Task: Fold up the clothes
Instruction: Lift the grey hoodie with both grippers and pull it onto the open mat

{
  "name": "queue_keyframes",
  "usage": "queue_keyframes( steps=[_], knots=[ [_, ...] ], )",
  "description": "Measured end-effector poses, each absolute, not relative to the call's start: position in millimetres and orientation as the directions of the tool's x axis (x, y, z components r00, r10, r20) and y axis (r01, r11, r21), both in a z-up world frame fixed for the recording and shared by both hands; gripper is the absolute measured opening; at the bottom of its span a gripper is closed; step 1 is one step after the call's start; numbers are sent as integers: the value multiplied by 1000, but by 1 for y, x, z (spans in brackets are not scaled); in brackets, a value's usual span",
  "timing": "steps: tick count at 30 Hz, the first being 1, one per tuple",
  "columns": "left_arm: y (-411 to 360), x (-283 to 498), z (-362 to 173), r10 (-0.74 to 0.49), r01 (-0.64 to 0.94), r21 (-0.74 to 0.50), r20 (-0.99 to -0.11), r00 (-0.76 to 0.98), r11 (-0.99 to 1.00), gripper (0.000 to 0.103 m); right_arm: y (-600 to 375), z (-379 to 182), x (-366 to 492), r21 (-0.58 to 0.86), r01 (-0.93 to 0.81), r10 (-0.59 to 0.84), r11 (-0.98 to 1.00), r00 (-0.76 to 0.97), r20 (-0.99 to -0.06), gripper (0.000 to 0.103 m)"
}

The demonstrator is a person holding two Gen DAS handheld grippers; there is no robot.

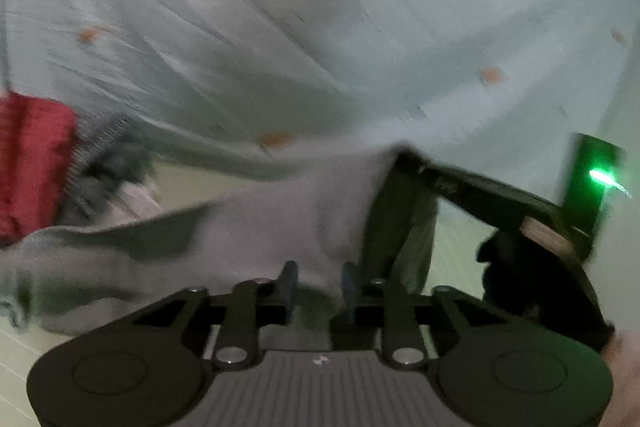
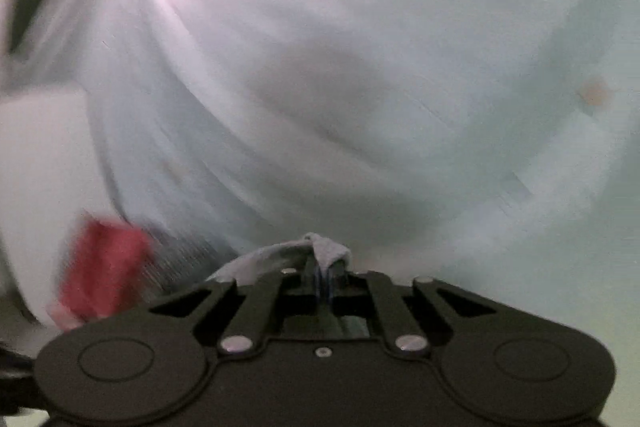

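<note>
A grey garment [image 1: 260, 219] hangs stretched between both grippers, blurred by motion. In the left wrist view my left gripper [image 1: 318, 285] is shut on a fold of it, with cloth bunched between the fingers. The right gripper [image 1: 404, 157] comes in from the right and pinches the garment's upper edge. In the right wrist view my right gripper [image 2: 325, 267] is shut on a small peak of the grey garment [image 2: 326, 247], and the rest of the cloth drops out of sight behind the gripper body.
A pale blue sheet [image 1: 320, 7] with orange dots fills the background. A red garment [image 1: 32, 155] and striped grey clothes [image 1: 104, 143] lie at the left. The red garment [image 2: 104, 267] also shows beside a white block [image 2: 40, 167]. A green light [image 1: 600, 179] glows on the right tool.
</note>
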State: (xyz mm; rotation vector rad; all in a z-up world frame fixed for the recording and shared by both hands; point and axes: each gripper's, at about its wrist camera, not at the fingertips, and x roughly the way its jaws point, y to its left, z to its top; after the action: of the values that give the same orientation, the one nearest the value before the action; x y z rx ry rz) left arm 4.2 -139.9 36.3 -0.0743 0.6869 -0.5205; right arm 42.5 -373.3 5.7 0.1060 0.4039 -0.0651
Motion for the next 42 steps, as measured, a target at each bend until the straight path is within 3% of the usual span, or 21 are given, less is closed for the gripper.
queue_keyframes(
  steps=[1, 3, 5, 7, 9, 14, 18, 19, 21, 22, 27, 29, 31, 32, 34, 37, 39, 42],
  knots=[
    [-144, 0, 32, -481, 444, -223, -601, 639, 868, 42, -384, -9, 37, 103, 135, -74, 985, 887, -456, 10],
    [-144, -3, 27, -456, 429, -204, -614, 644, 880, 51, -402, -34, 22, 141, 232, -121, 962, 833, -540, 27],
    [-135, 2, 23, -420, 378, -209, -628, 656, 902, 57, -409, -52, 2, 200, 295, -134, 934, 812, -569, 60],
    [-125, 8, 18, -383, 326, -213, -641, 665, 921, 59, -412, -70, -11, 272, 334, -107, 902, 786, -609, 63],
    [-113, 19, 14, -348, 275, -217, -654, 672, 937, 64, -413, -88, -21, 338, 367, -67, 867, 756, -651, 74],
    [-91, 40, -4, -276, 197, -194, -701, 657, 961, 68, -398, -120, -19, 462, 367, 82, 807, 706, -704, 80],
    [-85, 49, -16, -252, 171, -185, -736, 628, 968, 68, -384, -130, 3, 488, 323, 158, 811, 683, -713, 78],
    [-84, 50, -18, -247, 164, -184, -739, 627, 969, 68, -380, -133, 11, 482, 305, 168, 822, 678, -715, 74],
    [-80, 54, -21, -236, 152, -181, -744, 625, 972, 68, -375, -140, 31, 463, 266, 186, 846, 665, -723, 37],
    [-79, 55, -22, -231, 145, -180, -747, 624, 973, 68, -373, -143, 43, 451, 247, 196, 858, 655, -730, 30],
    [-64, 65, -24, -182, 81, -170, -748, 639, 982, 68, -373, -126, 88, 283, 280, 36, 917, 648, -761, 24],
    [-54, 70, -25, -156, 42, -169, -749, 644, 985, 68, -373, -118, 105, 210, 296, -33, 932, 645, -764, 25],
    [-47, 72, -26, -147, 21, -174, -752, 643, 984, 68, -373, -111, 123, 137, 312, -102, 940, 640, -762, 37],
    [-44, 73, -28, -148, 17, -179, -754, 640, 984, 68, -373, -107, 131, 100, 320, -136, 942, 637, -758, 49],
    [-39, 74, -30, -151, 8, -189, -758, 635, 982, 68, -358, -90, 122, 59, 348, -209, 936, 680, -703, 64],
    [-31, 76, -35, -155, -5, -203, -763, 627, 979, 68, -333, -64, 103, 9, 396, -312, 918, 739, -596, 70],
    [-25, 77, -37, -157, -14, -212, -767, 622, 977, 68, -313, -63, 104, 44, 316, -234, 948, 782, -578, 75],
    [-17, 79, -41, -161, -28, -226, -772, 614, 974, 68, -282, -79, 123, 69, 198, -113, 978, 773, -625, 75]
  ],
)
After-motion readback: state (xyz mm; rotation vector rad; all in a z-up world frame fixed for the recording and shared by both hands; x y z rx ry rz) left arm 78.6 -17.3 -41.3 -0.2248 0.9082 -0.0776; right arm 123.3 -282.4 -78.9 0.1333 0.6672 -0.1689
